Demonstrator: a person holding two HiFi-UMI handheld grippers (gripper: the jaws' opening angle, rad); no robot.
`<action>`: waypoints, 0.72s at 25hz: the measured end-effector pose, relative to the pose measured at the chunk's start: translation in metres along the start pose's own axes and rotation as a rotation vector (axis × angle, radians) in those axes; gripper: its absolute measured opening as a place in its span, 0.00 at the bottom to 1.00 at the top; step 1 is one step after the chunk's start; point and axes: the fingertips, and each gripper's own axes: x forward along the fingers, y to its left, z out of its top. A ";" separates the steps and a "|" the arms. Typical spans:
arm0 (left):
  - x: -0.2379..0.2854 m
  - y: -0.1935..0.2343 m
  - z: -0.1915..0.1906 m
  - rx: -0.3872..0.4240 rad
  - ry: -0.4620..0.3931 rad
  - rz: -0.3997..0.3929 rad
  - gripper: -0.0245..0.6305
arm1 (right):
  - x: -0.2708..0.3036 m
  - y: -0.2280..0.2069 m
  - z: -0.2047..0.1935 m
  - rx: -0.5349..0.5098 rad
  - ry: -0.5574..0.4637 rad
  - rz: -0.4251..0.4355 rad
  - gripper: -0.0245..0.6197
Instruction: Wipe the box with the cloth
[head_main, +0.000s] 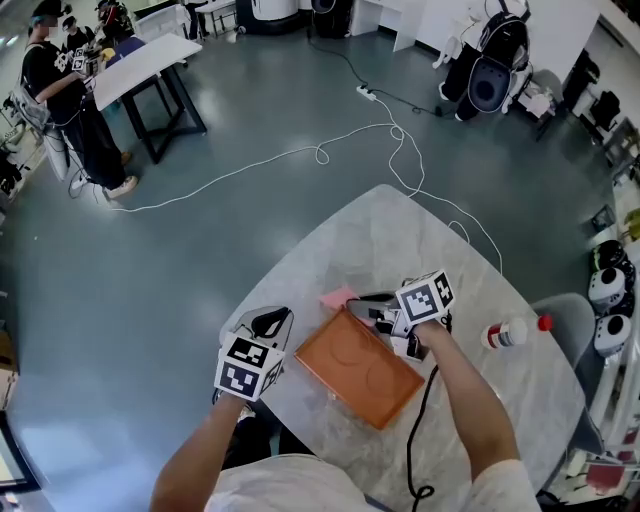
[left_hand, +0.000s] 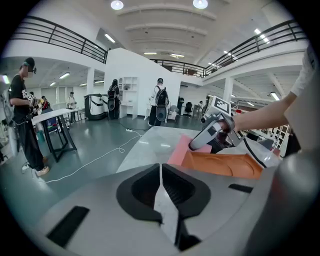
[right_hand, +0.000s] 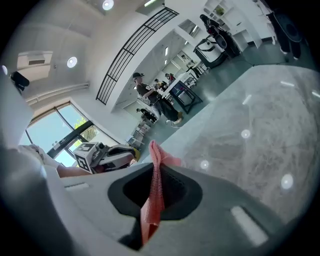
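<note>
Pickup step, wiping not yet begun: right hand-held gripper pinches the pink cloth at the far corner of the box on the desk. Left hand-held gripper, clenched and empty, sits beside the box's left corner. The next move likely calls for drawing the cloth across the box's top.

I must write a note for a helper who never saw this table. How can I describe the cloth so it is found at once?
Find the pale marble table, then the flat orange box lying on it. At the box's far corner, the right gripper holds a small cloth in its jaws; it is the only pink thing there.
</note>
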 end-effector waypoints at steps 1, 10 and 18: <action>-0.001 0.001 0.001 0.000 0.000 -0.002 0.07 | 0.000 -0.001 -0.001 0.011 0.003 -0.004 0.07; 0.000 -0.010 0.006 0.016 -0.005 -0.033 0.07 | -0.016 0.005 -0.020 0.012 0.032 -0.024 0.07; 0.004 -0.028 0.006 0.035 -0.008 -0.063 0.07 | -0.038 0.007 -0.043 0.028 0.019 -0.045 0.07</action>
